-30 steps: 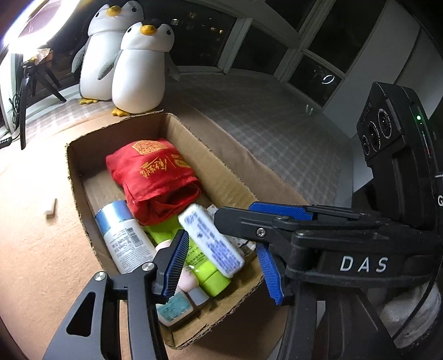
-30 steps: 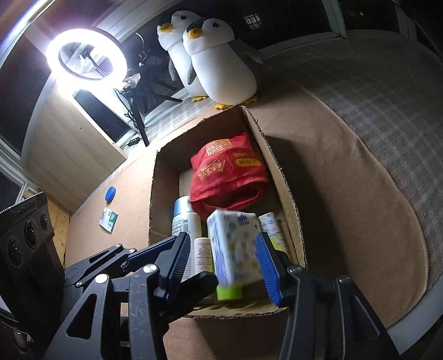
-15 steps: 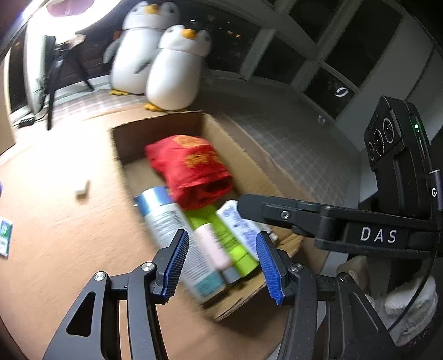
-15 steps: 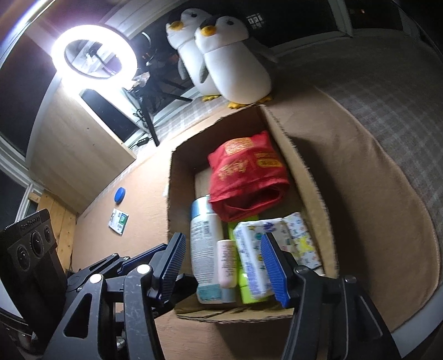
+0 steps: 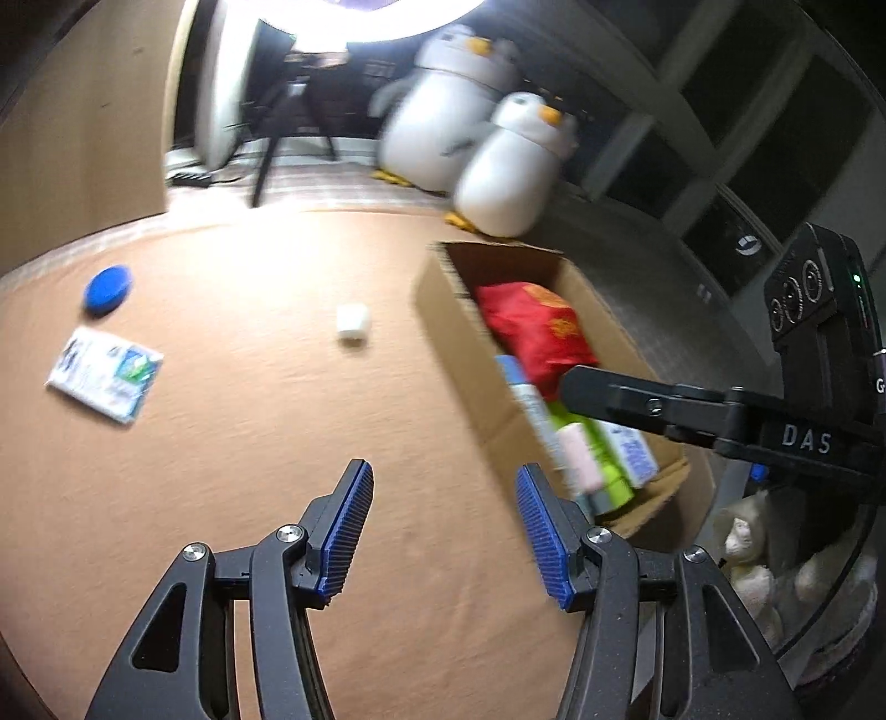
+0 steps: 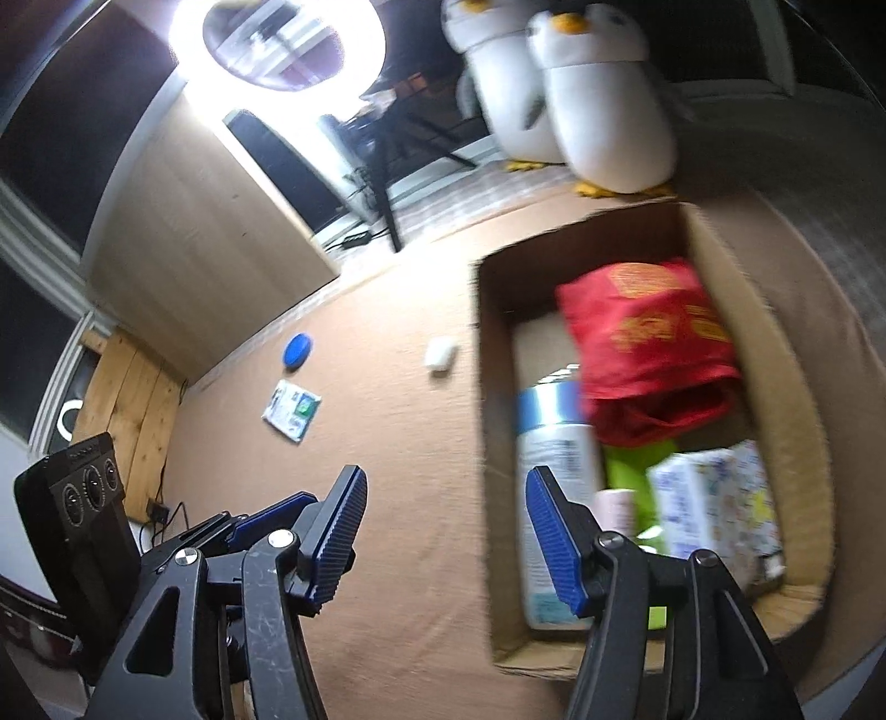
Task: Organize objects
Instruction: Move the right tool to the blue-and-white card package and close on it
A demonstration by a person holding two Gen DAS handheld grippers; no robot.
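Note:
A cardboard box (image 5: pixel 443 327) (image 6: pixel 493 399) holds a red bag (image 5: pixel 537 332) (image 6: pixel 648 343), a blue-capped spray can (image 6: pixel 554 471), a green bottle, a pink tube and a patterned tissue pack (image 6: pixel 714 504). On the brown mat lie a blue disc (image 5: pixel 107 287) (image 6: pixel 297 350), a flat white-green packet (image 5: pixel 105 372) (image 6: pixel 292 409) and a small white block (image 5: pixel 352 324) (image 6: pixel 441 354). My left gripper (image 5: pixel 443 531) is open and empty over the mat, left of the box. My right gripper (image 6: pixel 446 543) is open and empty at the box's left wall.
Two white plush penguins (image 5: pixel 498 166) (image 6: pixel 598 105) stand behind the box. A ring light (image 6: pixel 277 39) on a tripod and a wooden panel (image 6: pixel 205 232) stand at the back left. The mat's edge runs along the right.
The right gripper let the tissue pack go into the box and opened. Both grippers have swung left, away from the box and over the mat with the loose objects.

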